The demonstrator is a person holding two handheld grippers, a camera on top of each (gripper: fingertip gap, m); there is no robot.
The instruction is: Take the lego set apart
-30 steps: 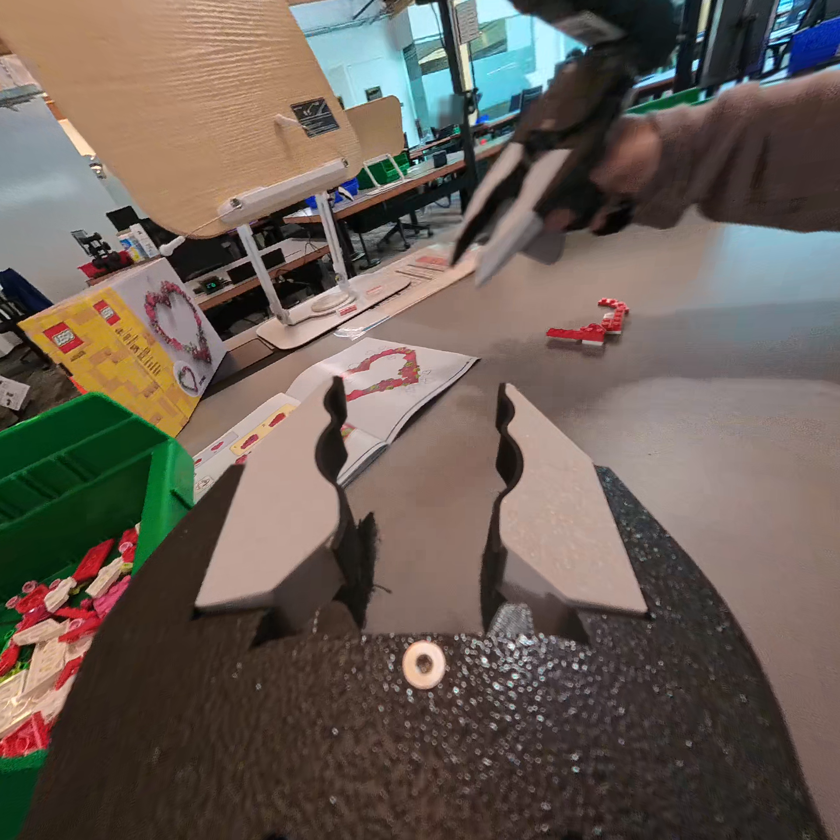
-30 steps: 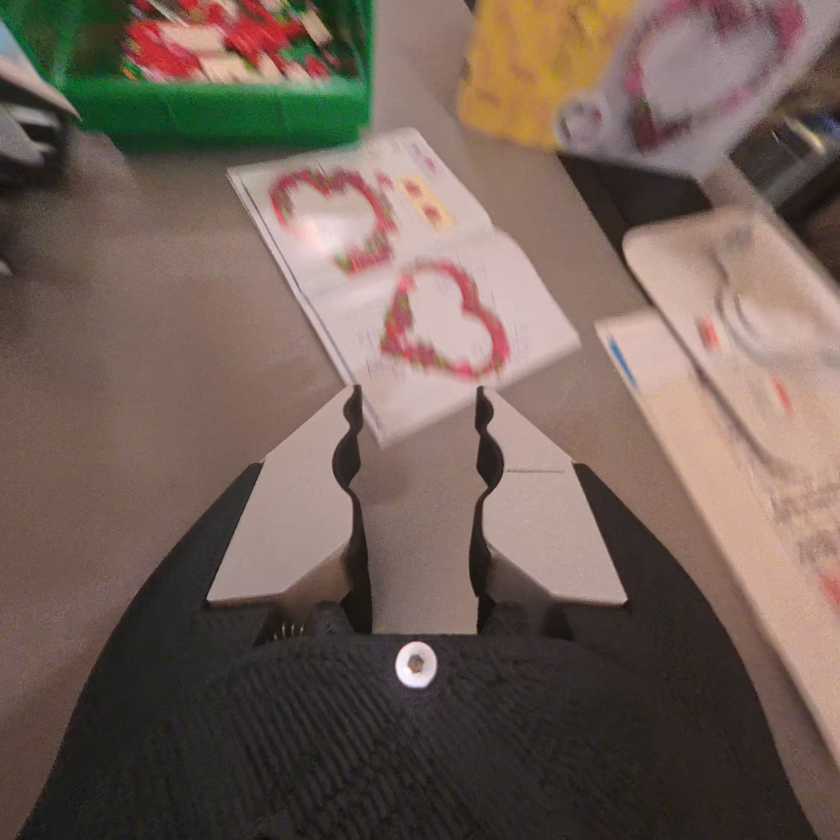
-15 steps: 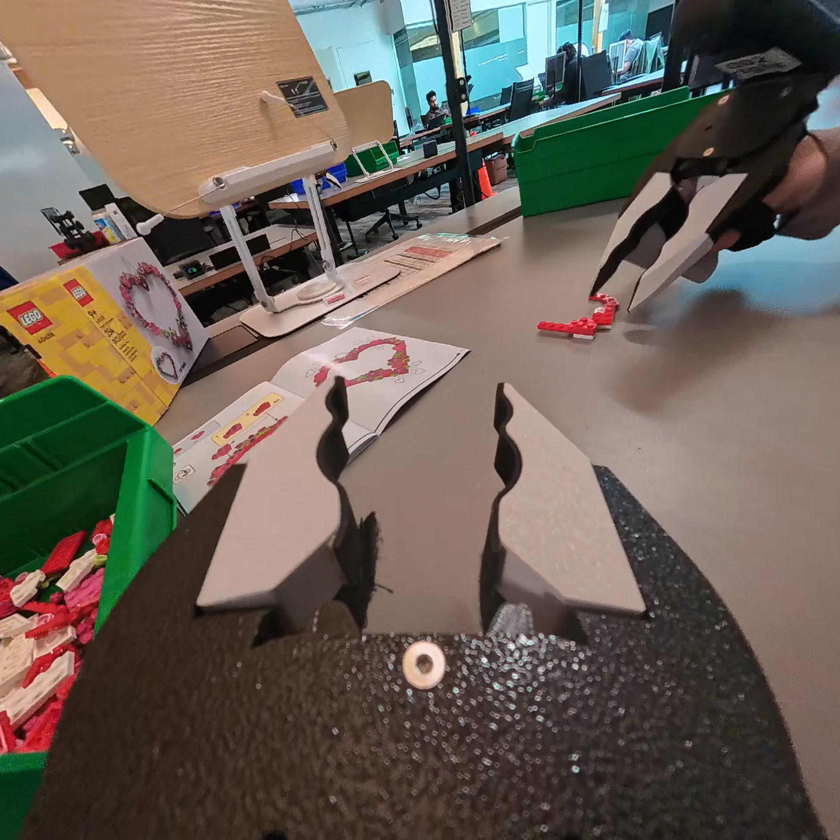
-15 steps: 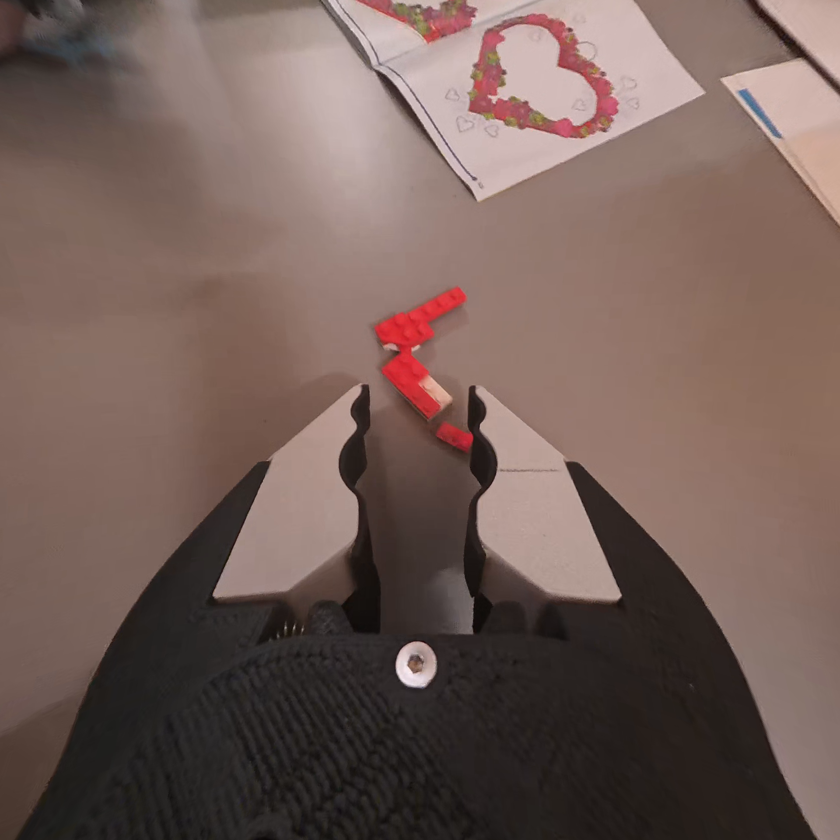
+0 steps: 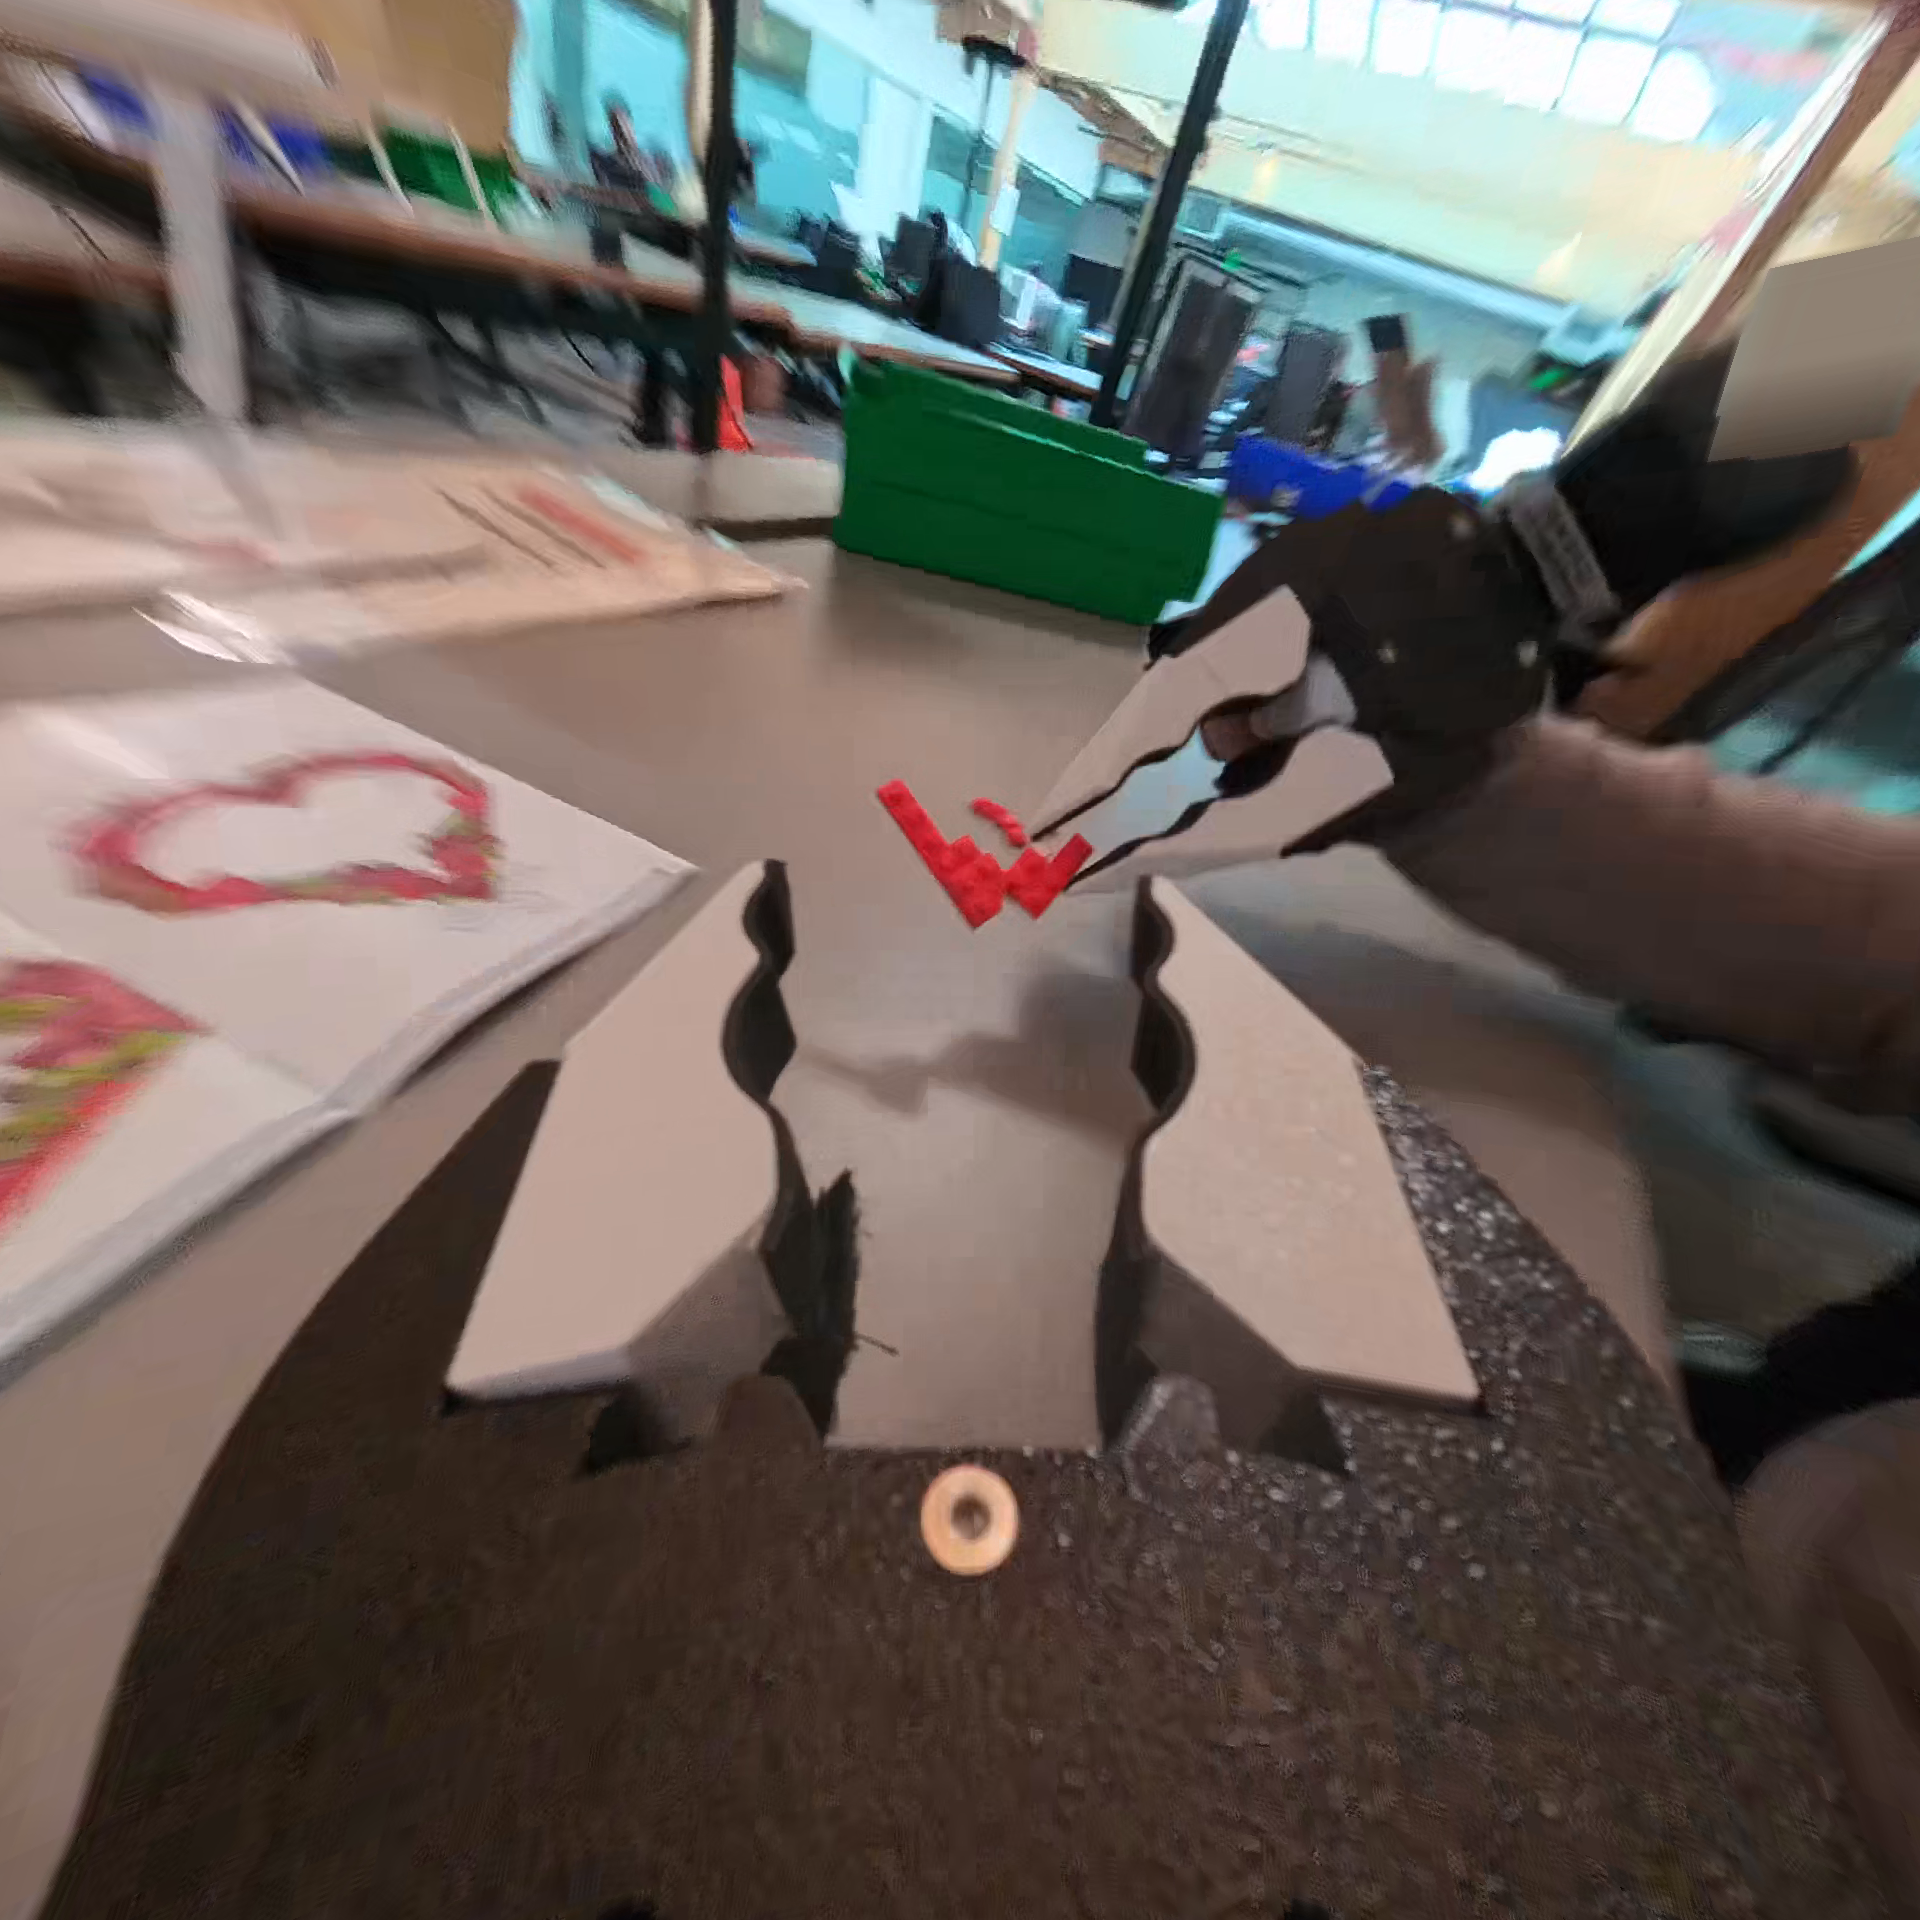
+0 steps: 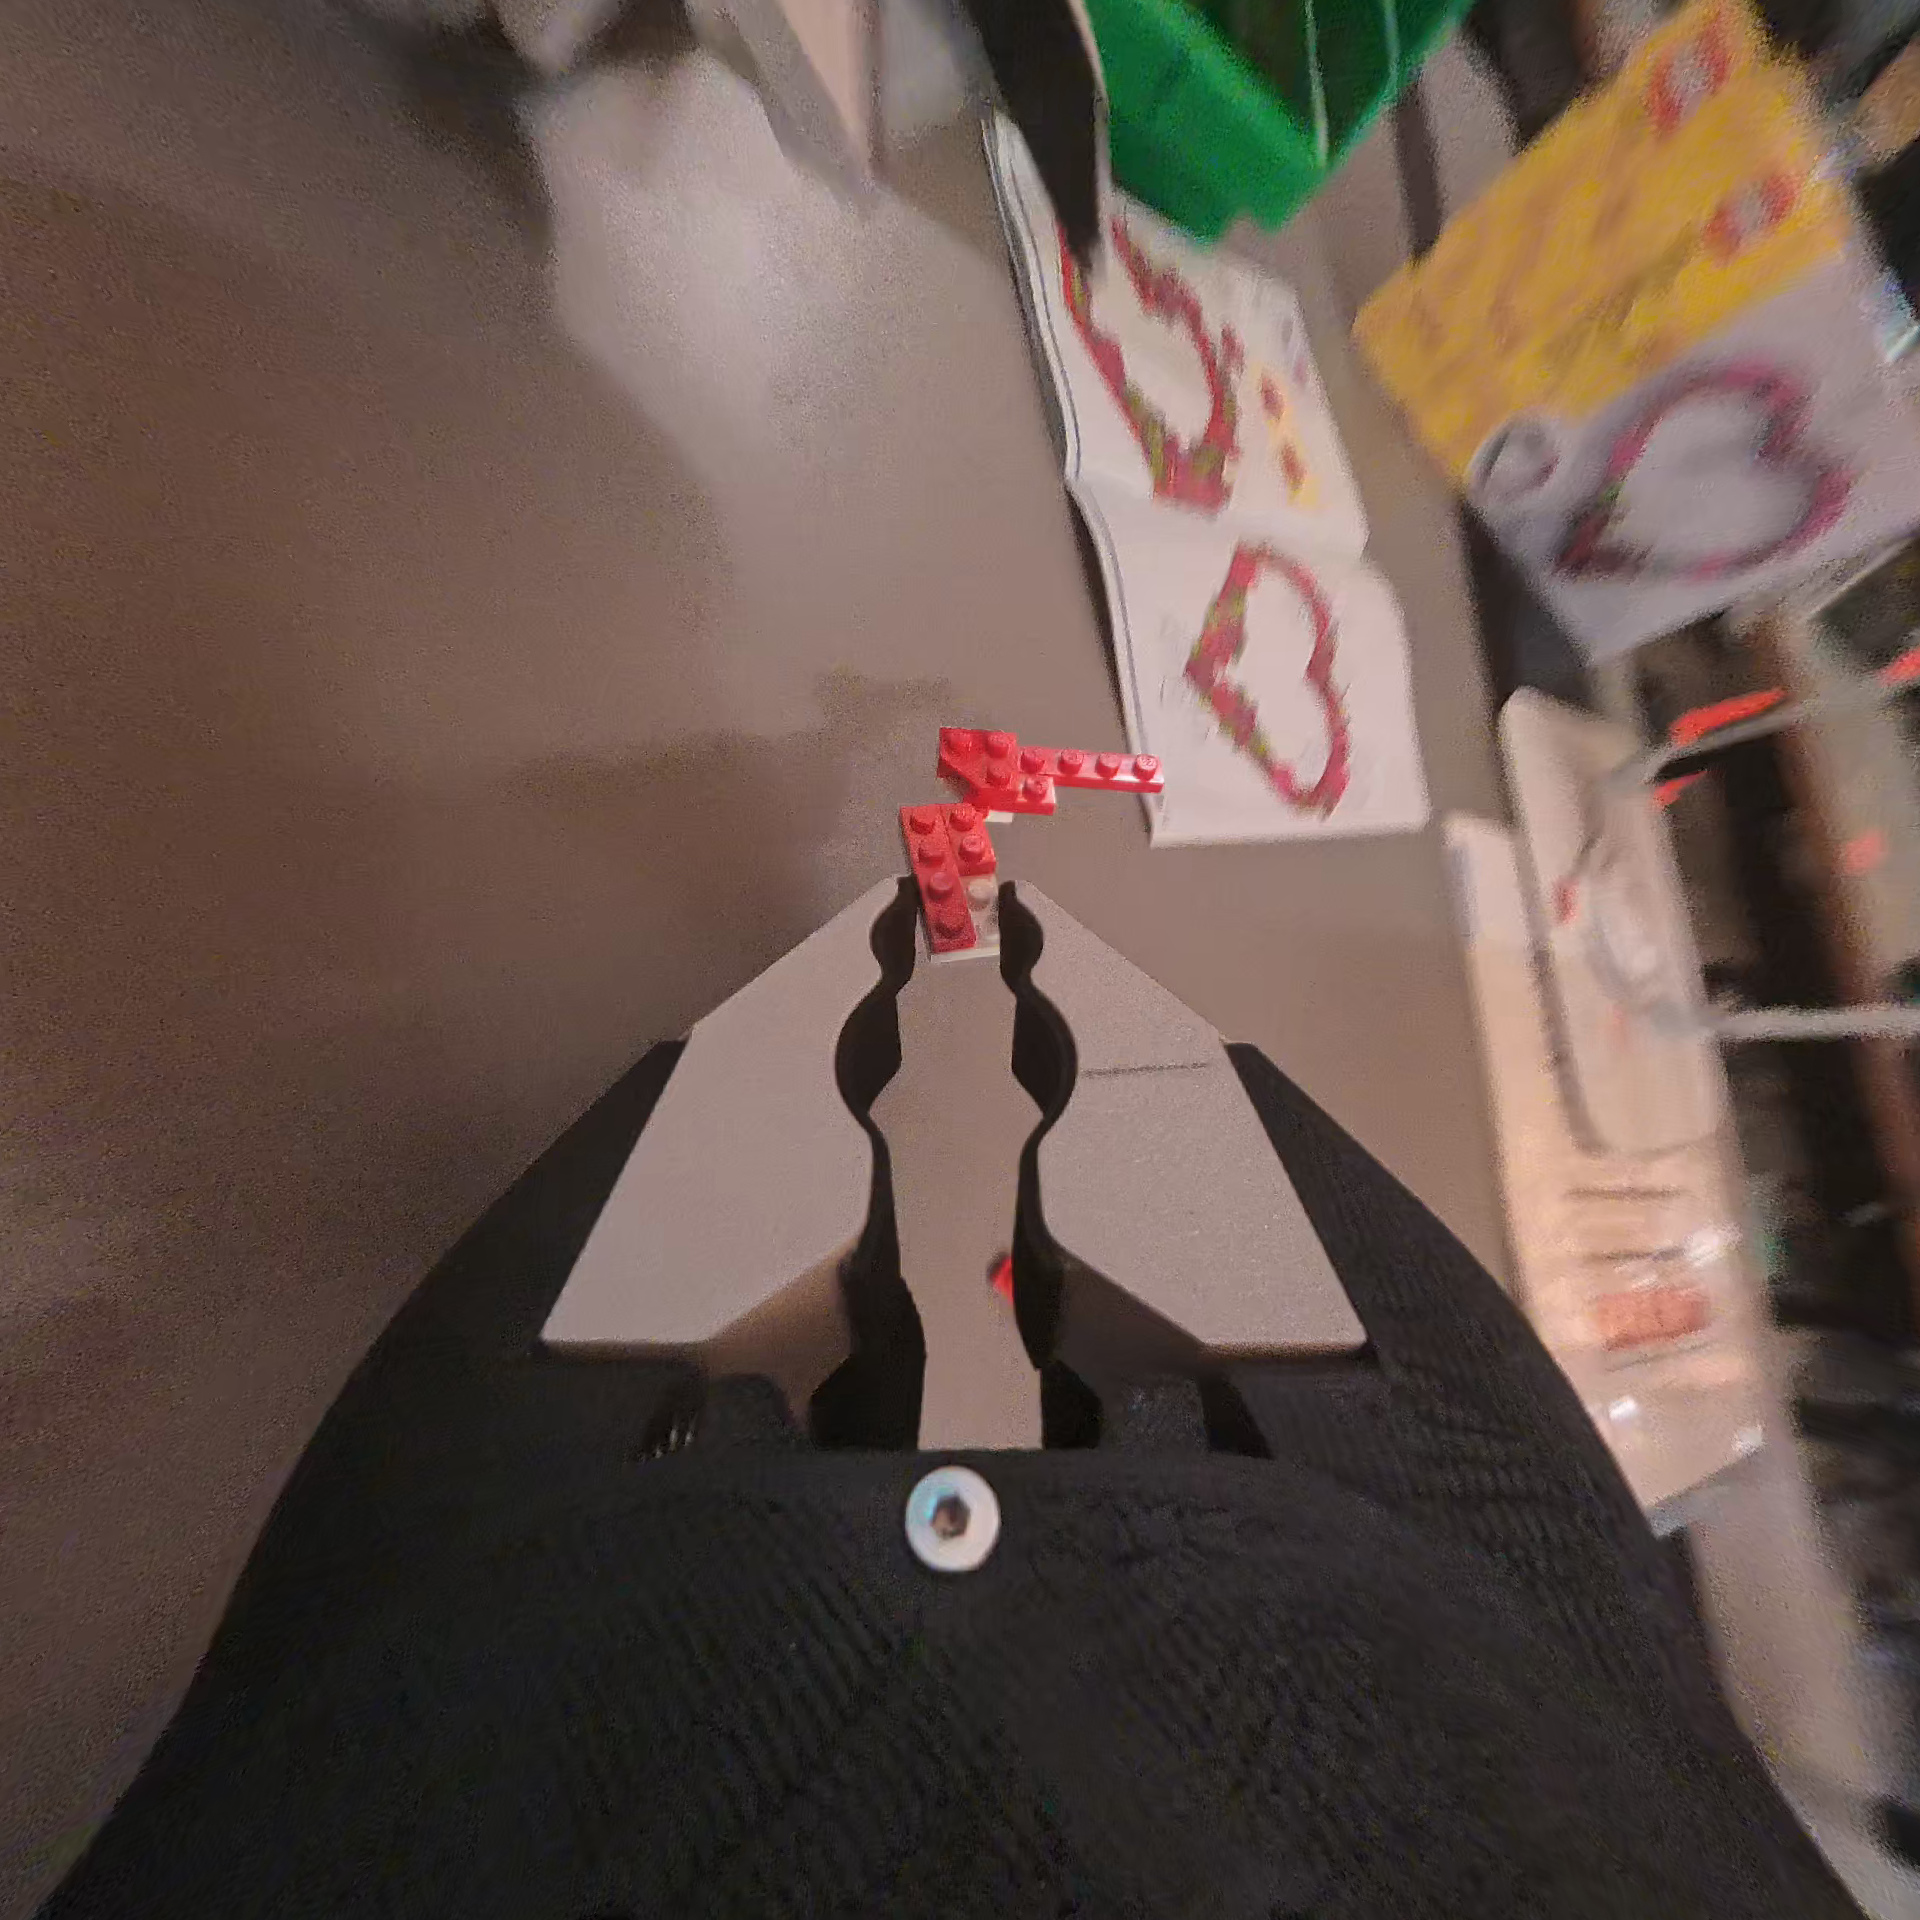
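Observation:
The lego set is a small red stepped assembly of plates (image 6: 971, 821) with a white plate under one end. My right gripper (image 6: 956, 909) is shut on that end and holds the assembly above the grey table. In the left wrist view the assembly (image 5: 971, 868) hangs from the right gripper (image 5: 1060, 852), just beyond my left gripper (image 5: 961, 899), which is open and empty with its fingers (image 5: 665, 1122) low over the table. A small loose red piece (image 5: 997, 819) lies behind the assembly. Another red bit (image 6: 1001, 1276) shows between the right fingers.
An open instruction booklet (image 5: 312, 883) with heart pictures lies left of the left gripper; it also shows in the right wrist view (image 6: 1247, 582). A green bin (image 5: 1018, 520) stands at the table's far side. A yellow box (image 6: 1610, 312) stands beyond the booklet. The gap from one gripper's tips to the other's is roughly 10 cm. The red bit (image 6: 1001, 1276) lies around 10 cm away from my right fingertips.
The right gripper came down on the red assembly, shut on one end and lifted it off the table. The left gripper swung right and now faces the assembly, still open.

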